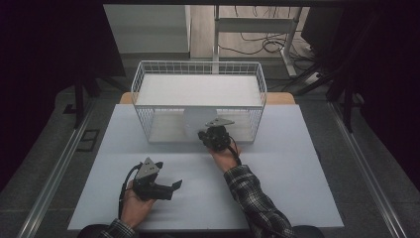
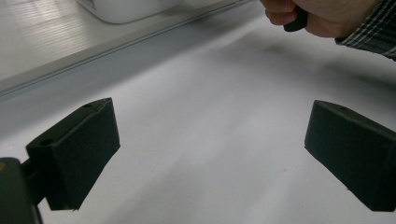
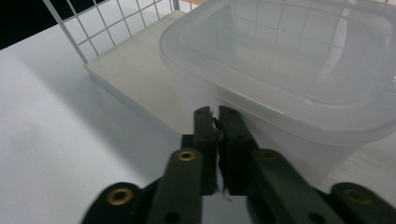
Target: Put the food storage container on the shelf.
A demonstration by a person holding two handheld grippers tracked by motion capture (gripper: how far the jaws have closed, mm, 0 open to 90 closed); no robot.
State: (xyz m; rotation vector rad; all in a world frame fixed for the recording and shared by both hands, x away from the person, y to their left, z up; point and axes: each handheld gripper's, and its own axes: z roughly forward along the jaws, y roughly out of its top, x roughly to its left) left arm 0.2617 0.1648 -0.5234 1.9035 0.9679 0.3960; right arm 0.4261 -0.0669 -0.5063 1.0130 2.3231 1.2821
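A clear plastic container with a lid [image 3: 289,70] stands on the pale lower board [image 3: 135,70] of a white wire basket [image 1: 198,67]; in the high view the container [image 1: 194,124] shows as a hazy patch at the basket's open front. My right gripper [image 1: 212,133] is at that front, its jaws together [image 3: 215,112] with nothing between them, tips just under the container's rim, close to its wall. My left gripper [image 1: 168,174] rests in the hand low on the white table [image 1: 277,163], jaws wide apart [image 2: 210,154] over bare tabletop.
The basket carries a flat white top shelf [image 1: 198,89] and sits at the table's far middle. A plaid sleeve [image 1: 252,198] crosses the table's front right. The right hand [image 2: 317,18] appears at the top of the left gripper view. Dark floor and cables lie beyond.
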